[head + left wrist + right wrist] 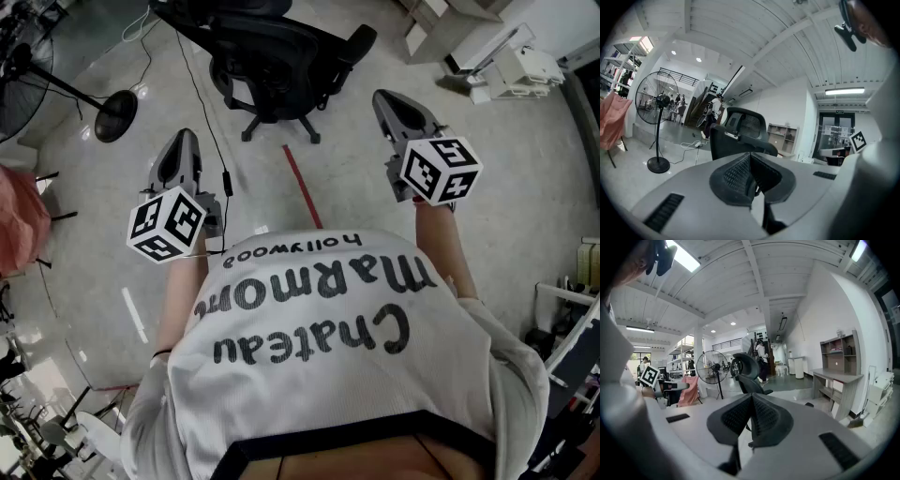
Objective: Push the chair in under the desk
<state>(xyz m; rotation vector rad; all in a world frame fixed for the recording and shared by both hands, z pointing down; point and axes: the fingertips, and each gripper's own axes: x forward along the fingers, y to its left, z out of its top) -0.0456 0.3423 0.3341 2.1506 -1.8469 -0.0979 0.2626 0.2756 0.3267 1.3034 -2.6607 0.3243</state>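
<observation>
A black office chair (272, 66) stands on the grey floor ahead of me, a short way beyond both grippers and touching neither. It shows past the jaws in the left gripper view (740, 133) and in the right gripper view (747, 376). My left gripper (184, 139) is shut with nothing in it, its pads pressed together (750, 157). My right gripper (389, 98) is also shut and empty (752, 397). Both point roughly level toward the chair. A grey desk (839, 376) with shelves above it stands by the wall to the right.
A standing fan (112, 112) is at the left, with a pink cloth-covered chair (19, 225) beside it. A black cable (211, 141) and a red floor stripe (302, 186) run between me and the chair. White furniture (506, 56) sits at the far right.
</observation>
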